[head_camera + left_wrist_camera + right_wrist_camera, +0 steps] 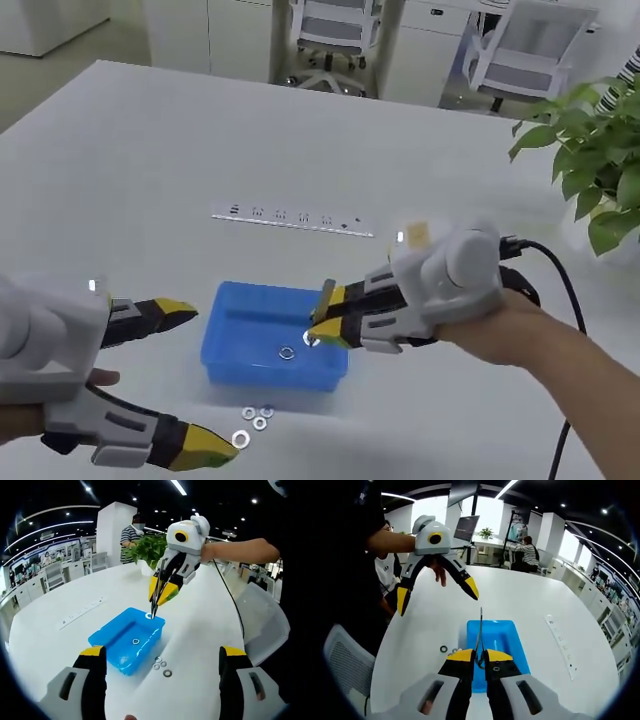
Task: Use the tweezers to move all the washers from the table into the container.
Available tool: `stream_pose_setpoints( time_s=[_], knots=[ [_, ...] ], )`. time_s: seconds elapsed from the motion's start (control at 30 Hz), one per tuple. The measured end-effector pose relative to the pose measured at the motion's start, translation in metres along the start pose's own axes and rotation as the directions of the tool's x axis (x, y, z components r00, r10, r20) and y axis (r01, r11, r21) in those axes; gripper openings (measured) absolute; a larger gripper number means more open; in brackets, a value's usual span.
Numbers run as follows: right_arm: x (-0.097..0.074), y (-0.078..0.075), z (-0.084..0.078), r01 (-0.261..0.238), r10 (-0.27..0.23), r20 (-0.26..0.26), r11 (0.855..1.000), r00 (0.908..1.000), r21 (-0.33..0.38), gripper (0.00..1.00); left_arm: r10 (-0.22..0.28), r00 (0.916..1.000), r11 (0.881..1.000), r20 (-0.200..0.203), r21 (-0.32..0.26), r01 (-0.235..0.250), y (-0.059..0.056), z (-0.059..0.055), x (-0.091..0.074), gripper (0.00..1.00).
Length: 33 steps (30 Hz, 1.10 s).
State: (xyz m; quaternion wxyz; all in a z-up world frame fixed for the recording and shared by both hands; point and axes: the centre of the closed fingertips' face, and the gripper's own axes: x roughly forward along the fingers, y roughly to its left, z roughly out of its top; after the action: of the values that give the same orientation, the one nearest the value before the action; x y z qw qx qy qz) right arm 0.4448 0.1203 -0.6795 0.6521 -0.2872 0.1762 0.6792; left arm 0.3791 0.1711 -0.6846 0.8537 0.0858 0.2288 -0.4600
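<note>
My right gripper (335,320) is shut on thin metal tweezers (322,305), which point down over the blue container (225,345). A small washer (148,615) sits at the tweezer tips, just above the container's rim. Another washer (287,352) lies inside the container. Several washers (258,415) lie on the white table just in front of it. At the lower left, my left gripper (200,378) is open and holds nothing, beside the container and the loose washers.
A white power strip (290,218) lies on the table behind the container. A potted plant (600,150) stands at the right edge. Office chairs (335,30) stand beyond the far edge. A black cable (570,300) trails from the right gripper.
</note>
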Motion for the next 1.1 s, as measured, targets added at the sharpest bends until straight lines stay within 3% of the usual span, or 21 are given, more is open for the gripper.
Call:
stream_pose_setpoints(
  time_s=[0.67, 1.1],
  knots=[
    [0.024, -0.016, -0.021, -0.008, 0.008, -0.020, 1.000, 0.9998, -0.030, 0.09, 0.003, 1.0000, 1.000, 0.007, -0.008, -0.003, 0.004, -0.002, -0.004, 0.99],
    [0.040, -0.017, -0.038, -0.033, 0.032, -0.027, 0.999, 0.9991, -0.013, 0.09, 0.025, 0.9995, 0.999, 0.017, -0.028, -0.025, 0.010, -0.003, -0.006, 0.99]
  ],
)
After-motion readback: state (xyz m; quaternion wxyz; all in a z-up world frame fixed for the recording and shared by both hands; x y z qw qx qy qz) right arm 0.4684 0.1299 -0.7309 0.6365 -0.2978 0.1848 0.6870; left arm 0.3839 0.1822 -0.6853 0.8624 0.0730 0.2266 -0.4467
